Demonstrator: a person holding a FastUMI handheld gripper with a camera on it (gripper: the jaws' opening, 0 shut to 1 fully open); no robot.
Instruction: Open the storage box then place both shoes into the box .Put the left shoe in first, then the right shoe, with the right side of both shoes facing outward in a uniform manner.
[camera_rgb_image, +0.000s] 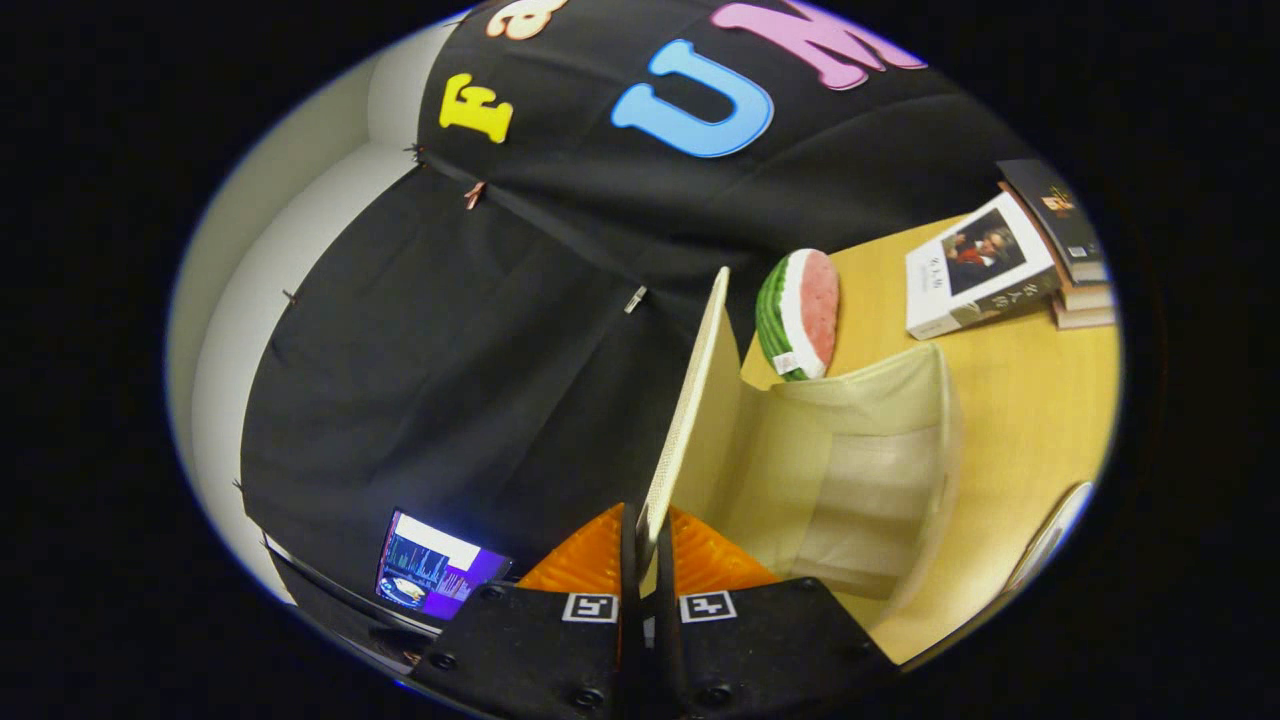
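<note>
My gripper (648, 545) is shut on the edge of the storage box's lid (690, 400), a thin cream panel that runs edge-on away from the fingers and stands raised. Just right of the lid lies the open cream box (880, 460), its inner walls and floor showing. The view is tilted. A pale curved edge (1050, 535) shows beyond the box at the right; I cannot tell what it is.
The box sits on a light wooden table (1030, 400). A watermelon-slice toy (800, 315) stands behind the box. A stack of books (1010, 260) lies farther back. A lit screen (435, 575) glows left of the fingers, below the black cloth wall.
</note>
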